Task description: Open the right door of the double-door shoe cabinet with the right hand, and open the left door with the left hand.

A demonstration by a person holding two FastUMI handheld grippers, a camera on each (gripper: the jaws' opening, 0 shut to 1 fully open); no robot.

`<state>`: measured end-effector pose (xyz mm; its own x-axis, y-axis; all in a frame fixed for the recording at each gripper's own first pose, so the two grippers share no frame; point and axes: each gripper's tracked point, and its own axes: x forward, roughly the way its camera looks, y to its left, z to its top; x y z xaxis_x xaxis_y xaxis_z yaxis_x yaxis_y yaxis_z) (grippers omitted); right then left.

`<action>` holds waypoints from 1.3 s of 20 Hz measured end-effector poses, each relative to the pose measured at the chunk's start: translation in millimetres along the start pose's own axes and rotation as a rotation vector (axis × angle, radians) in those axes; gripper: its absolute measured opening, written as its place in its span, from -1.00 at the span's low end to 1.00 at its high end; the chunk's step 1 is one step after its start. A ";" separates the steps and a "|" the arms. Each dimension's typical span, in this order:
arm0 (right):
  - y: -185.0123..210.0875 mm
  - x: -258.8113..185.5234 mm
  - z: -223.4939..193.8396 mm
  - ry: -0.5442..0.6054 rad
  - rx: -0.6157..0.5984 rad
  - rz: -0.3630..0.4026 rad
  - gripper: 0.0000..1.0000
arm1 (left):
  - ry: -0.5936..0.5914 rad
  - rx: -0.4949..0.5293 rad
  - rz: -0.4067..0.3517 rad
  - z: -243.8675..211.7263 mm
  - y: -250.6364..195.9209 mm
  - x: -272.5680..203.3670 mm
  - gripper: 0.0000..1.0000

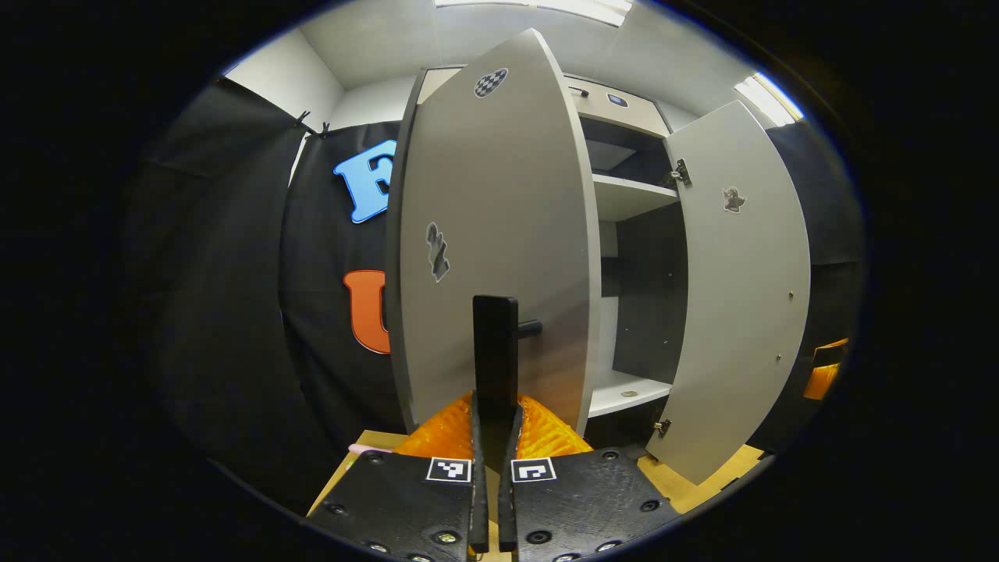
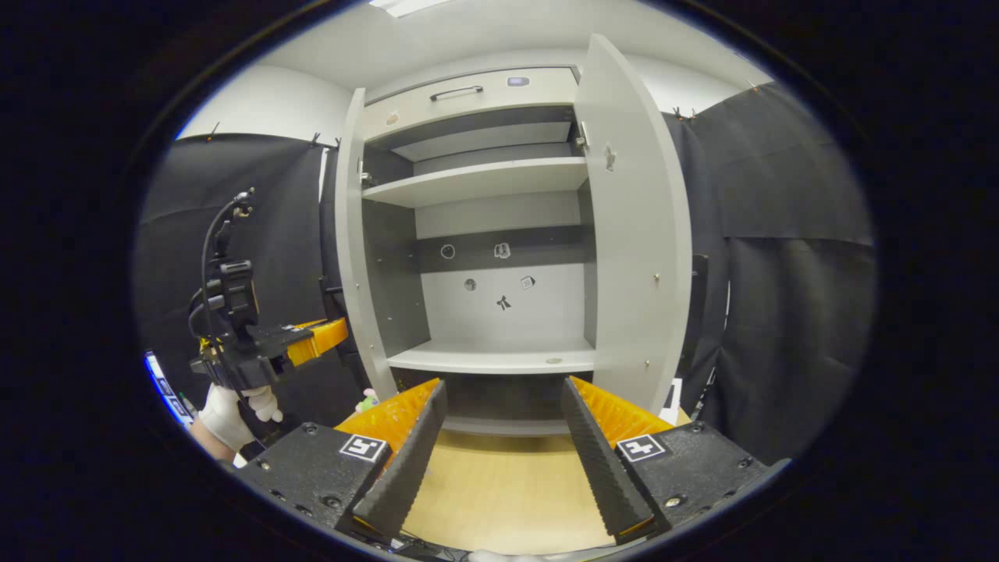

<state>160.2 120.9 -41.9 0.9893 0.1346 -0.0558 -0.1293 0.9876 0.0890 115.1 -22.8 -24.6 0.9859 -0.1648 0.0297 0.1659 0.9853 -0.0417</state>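
While the left gripper view looks along the outer face of the left door (image 1: pixel 499 234), swung wide, the left gripper (image 1: pixel 495 421) has both fingers pressed onto that door's dark handle (image 1: pixel 495 343), clenched around it. Past the door's edge the shoe cabinet (image 1: pixel 624 195) shows a slice of its shelves, and the right door (image 1: pixel 737 289) stands open farther off; the cabinet's back wall is hidden here by the left door.

In the right gripper view the cabinet's whole interior is laid open, with small stickers (image 2: pixel 502 250) on the back panel, too small to make out. The right gripper (image 2: pixel 499 425) is released, fingers spread wide and holding nothing, in front of the lower shelf (image 2: pixel 499 359). The right door (image 2: pixel 632 234) stands open just beside it. At far left a gloved hand (image 2: pixel 230 410) holds the left gripper (image 2: pixel 316 339) against the left door's edge (image 2: pixel 349 234); the handle is hidden behind it.
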 end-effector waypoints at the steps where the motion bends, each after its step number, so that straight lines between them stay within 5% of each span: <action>1: 4.0 2.2 0.1 0.001 -0.001 0.008 0.84 | -0.002 0.005 0.004 0.1 3.7 -1.7 -0.91; 10: 32.8 9.6 0.5 0.003 -0.005 0.073 0.84 | -0.017 0.017 0.072 -3.9 71.0 -27.4 -1.00; 11: 34.8 10.4 0.4 0.004 -0.010 0.076 0.84 | -0.021 0.017 0.074 -4.6 80.0 -27.4 -0.84; 12: 37.0 9.3 -0.3 0.007 -0.014 0.080 0.85 | -0.028 0.024 0.081 -5.1 90.0 -25.3 -1.00; 14: 42.2 7.5 1.1 0.006 -0.014 0.088 0.84 | -0.024 0.015 0.110 -8.5 113.5 -23.9 -1.00; 21: 46.1 8.4 -2.7 0.016 -0.019 0.088 0.85 | -0.023 -0.021 0.062 -9.6 117.6 -24.6 -1.00; 23: 44.8 9.0 -5.3 0.020 -0.022 0.085 0.84 | -0.024 -0.012 0.063 -8.8 117.8 -23.4 -0.81; 24: 44.3 8.6 -5.1 0.020 -0.023 0.083 0.84 | -0.015 -0.014 0.065 -9.6 117.4 -24.1 -1.00; 26: 42.9 7.4 -6.2 0.021 -0.021 0.082 0.84 | -0.007 -0.021 0.063 -10.1 117.4 -25.8 -1.00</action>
<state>161.5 164.8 -44.7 0.9737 0.2168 -0.0703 -0.2117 0.9746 0.0738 109.4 96.6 -40.3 0.9942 -0.1024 0.0331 0.1043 0.9924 -0.0652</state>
